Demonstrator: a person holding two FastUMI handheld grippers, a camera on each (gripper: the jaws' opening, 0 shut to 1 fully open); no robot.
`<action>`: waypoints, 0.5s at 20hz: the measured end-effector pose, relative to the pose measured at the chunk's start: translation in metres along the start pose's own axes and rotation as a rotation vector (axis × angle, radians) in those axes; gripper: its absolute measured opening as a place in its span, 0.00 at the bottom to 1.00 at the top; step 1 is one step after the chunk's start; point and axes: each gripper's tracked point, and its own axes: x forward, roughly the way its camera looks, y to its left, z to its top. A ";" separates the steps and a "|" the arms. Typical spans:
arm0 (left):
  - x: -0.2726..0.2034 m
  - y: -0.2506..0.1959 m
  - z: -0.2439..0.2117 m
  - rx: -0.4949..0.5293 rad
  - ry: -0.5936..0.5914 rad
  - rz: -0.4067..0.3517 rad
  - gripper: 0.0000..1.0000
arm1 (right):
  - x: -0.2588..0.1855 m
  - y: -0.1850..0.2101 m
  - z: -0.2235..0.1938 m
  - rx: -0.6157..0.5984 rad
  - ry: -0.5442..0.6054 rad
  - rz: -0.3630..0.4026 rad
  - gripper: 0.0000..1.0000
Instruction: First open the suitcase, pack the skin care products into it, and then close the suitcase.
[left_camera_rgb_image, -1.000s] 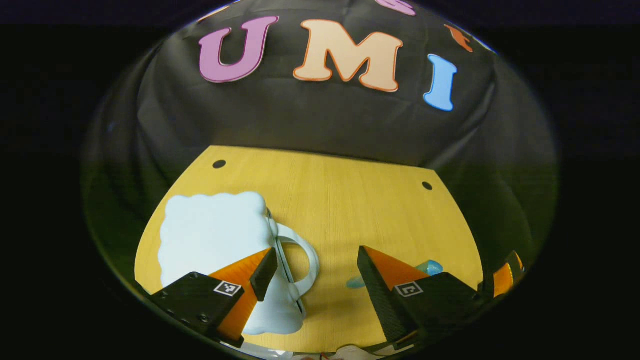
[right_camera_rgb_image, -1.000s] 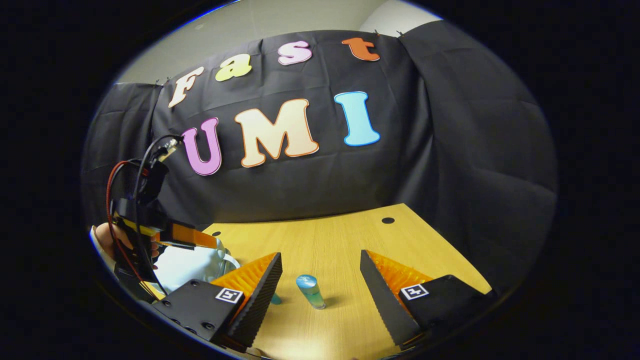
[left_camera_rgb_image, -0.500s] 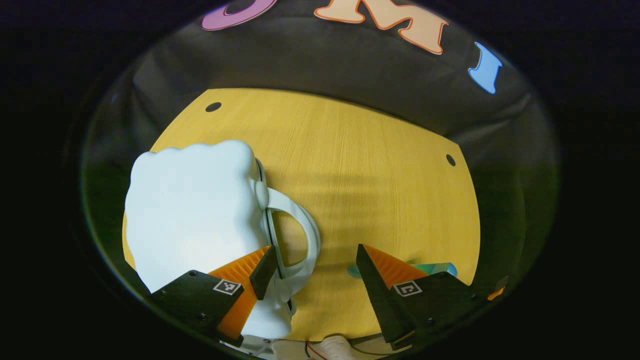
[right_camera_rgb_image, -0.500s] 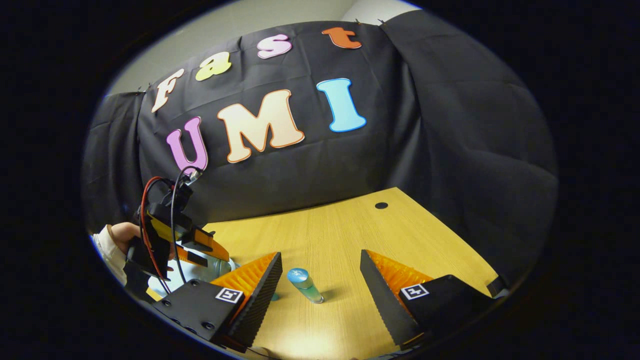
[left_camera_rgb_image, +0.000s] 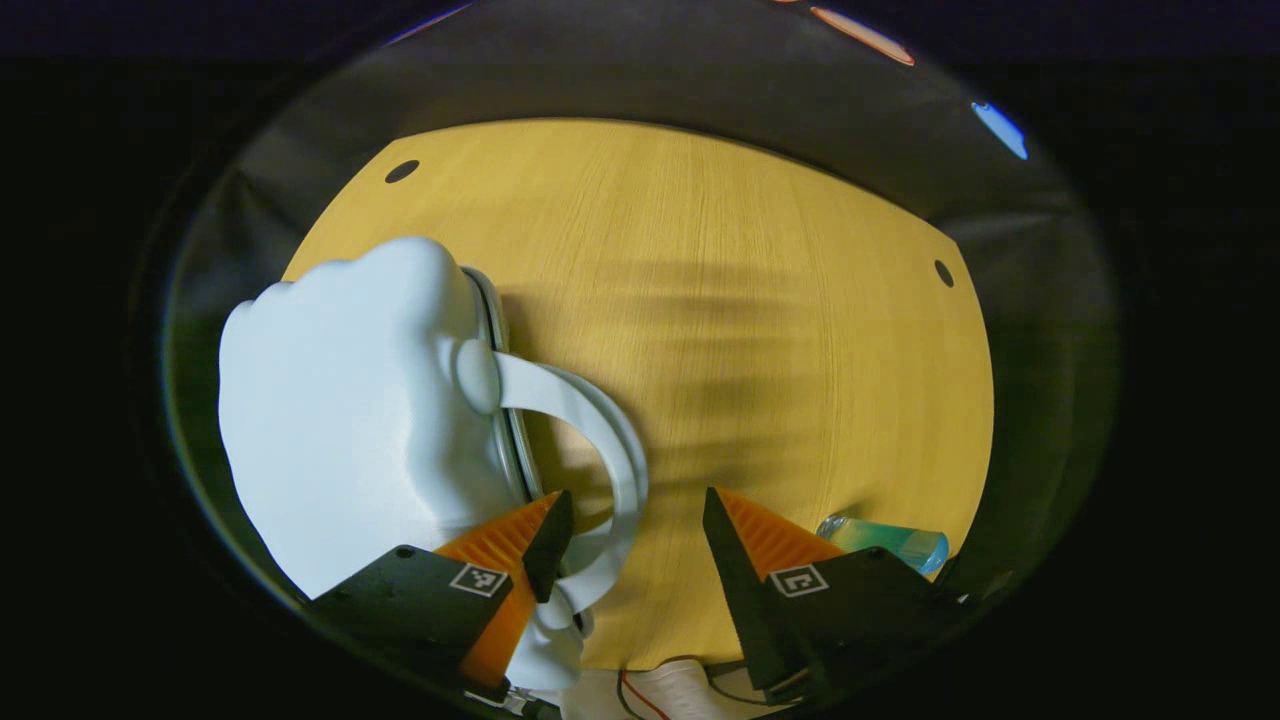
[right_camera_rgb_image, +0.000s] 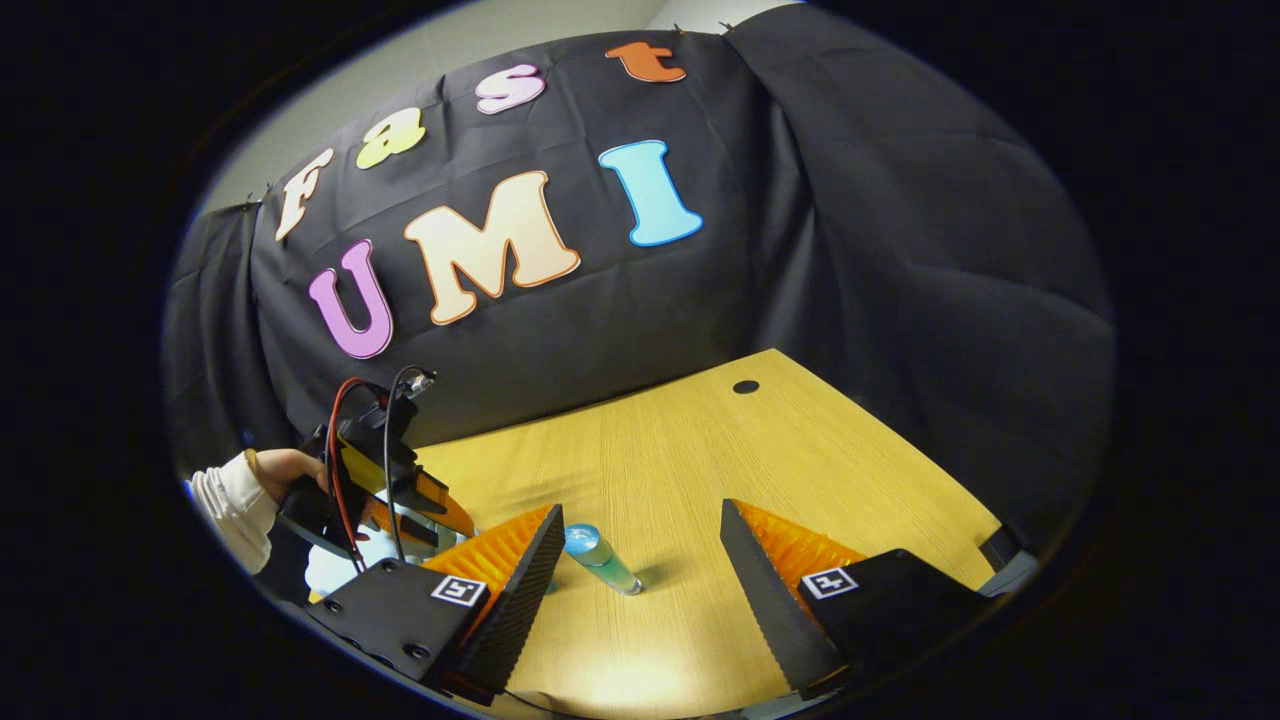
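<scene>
A small pale-blue suitcase (left_camera_rgb_image: 340, 410) lies on the wooden table (left_camera_rgb_image: 760, 330), its seam looking closed. Its looped handle (left_camera_rgb_image: 610, 450) curves toward my left gripper (left_camera_rgb_image: 630, 535), which is open; the loop's lower end sits just inside the left-hand finger (left_camera_rgb_image: 540, 535). A teal bottle with a blue cap (left_camera_rgb_image: 885, 542) lies behind the other finger. In the right gripper view the same bottle (right_camera_rgb_image: 600, 560) is on the table, leaning, near the left-hand finger of my open right gripper (right_camera_rgb_image: 642, 530). The left gripper (right_camera_rgb_image: 395, 490) hovers over the suitcase (right_camera_rgb_image: 335, 565), held by a hand (right_camera_rgb_image: 290, 468).
Black cloth walls close in the table's far and side edges. Two small round holes (left_camera_rgb_image: 402, 171) (left_camera_rgb_image: 943, 272) mark the far corners of the tabletop. A white sleeve (right_camera_rgb_image: 225, 500) comes in from the left. Bare wood (right_camera_rgb_image: 700, 450) stretches beyond the bottle.
My left gripper has tipped down and come closer to the suitcase, so the handle now lies between its fingers. The right gripper has shifted a little; the bottle now lies nearer its left-hand finger.
</scene>
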 end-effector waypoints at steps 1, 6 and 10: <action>0.003 0.001 -0.001 0.005 0.013 0.006 0.77 | 0.000 -0.002 0.001 0.003 -0.001 -0.004 0.98; 0.014 0.012 -0.005 0.000 0.071 0.040 0.54 | 0.002 -0.015 0.005 0.030 -0.007 -0.021 0.98; 0.022 0.013 -0.005 0.001 0.087 0.051 0.43 | 0.003 -0.022 0.010 0.045 -0.024 -0.027 0.98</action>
